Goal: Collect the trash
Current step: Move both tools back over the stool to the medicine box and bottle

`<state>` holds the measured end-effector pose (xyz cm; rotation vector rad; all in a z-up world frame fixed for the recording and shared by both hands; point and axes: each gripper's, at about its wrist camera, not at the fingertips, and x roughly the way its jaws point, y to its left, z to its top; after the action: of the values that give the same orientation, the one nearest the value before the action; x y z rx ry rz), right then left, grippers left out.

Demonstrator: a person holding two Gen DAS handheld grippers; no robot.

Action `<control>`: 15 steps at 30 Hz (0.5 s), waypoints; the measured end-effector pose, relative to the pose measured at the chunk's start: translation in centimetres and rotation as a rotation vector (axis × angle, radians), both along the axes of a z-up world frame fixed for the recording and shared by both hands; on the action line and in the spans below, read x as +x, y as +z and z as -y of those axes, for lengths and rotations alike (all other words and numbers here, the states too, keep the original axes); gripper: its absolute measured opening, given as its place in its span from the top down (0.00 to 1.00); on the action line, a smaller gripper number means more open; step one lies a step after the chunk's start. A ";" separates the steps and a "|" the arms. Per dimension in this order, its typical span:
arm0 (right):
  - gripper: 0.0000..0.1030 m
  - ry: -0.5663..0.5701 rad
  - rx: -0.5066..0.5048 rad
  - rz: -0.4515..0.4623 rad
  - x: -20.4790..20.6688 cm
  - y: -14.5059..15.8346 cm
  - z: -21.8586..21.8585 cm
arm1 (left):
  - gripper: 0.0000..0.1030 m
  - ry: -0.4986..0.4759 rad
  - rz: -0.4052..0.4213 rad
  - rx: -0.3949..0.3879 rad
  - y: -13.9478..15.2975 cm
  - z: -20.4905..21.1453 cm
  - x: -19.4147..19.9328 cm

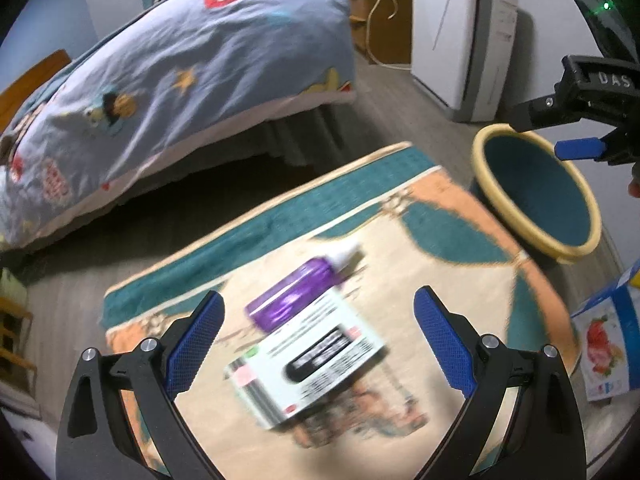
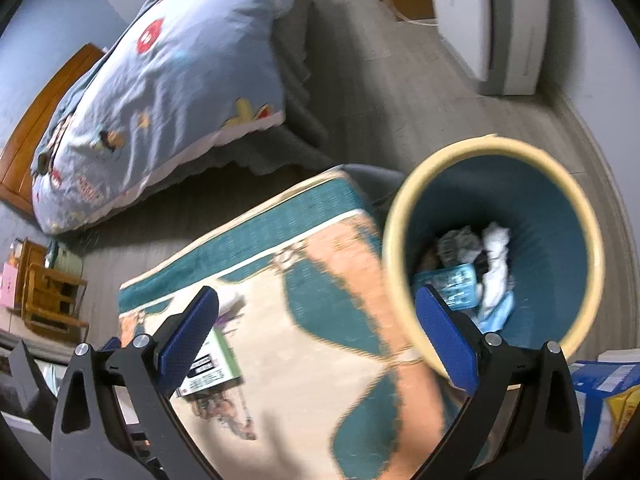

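Observation:
A white box with black print [image 1: 308,356] lies on the patterned rug [image 1: 460,240], and a purple bottle with a white cap [image 1: 292,296] lies just behind it. My left gripper [image 1: 318,344] hangs open above them, its blue pads either side of the box. A teal bin with a cream rim [image 2: 496,248] stands at the rug's right edge and holds crumpled tissues and blue packets [image 2: 472,276]. My right gripper [image 2: 316,340] is open and empty, right pad over the bin's near rim. In the left wrist view the right gripper [image 1: 576,140] hovers over the bin [image 1: 536,188].
A bed with a blue cartoon quilt [image 1: 168,92] fills the left. A white appliance [image 1: 460,36] and a wooden cabinet [image 1: 384,20] stand against the far wall. A blue carton [image 1: 608,344] sits at the right, a small wooden rack [image 2: 52,292] at the left.

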<state>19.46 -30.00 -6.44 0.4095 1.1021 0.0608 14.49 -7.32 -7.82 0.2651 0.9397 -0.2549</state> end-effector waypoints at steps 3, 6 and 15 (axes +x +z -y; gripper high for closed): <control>0.06 0.027 0.001 -0.016 0.3 -0.5 -1.9 | 0.08 0.028 -0.019 0.012 -0.8 -2.1 -0.1; 0.06 0.048 -0.005 -0.035 0.6 -1.2 -3.6 | 0.08 0.037 -0.044 0.013 -1.9 -3.4 -0.3; 0.06 0.100 -0.055 -0.066 1.3 -2.7 -6.8 | 0.08 -0.036 -0.135 0.073 -6.6 -4.1 -0.1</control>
<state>20.79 -23.22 -9.12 0.3092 1.1866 0.1054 14.34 -3.20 -14.43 0.3351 1.0796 -0.2746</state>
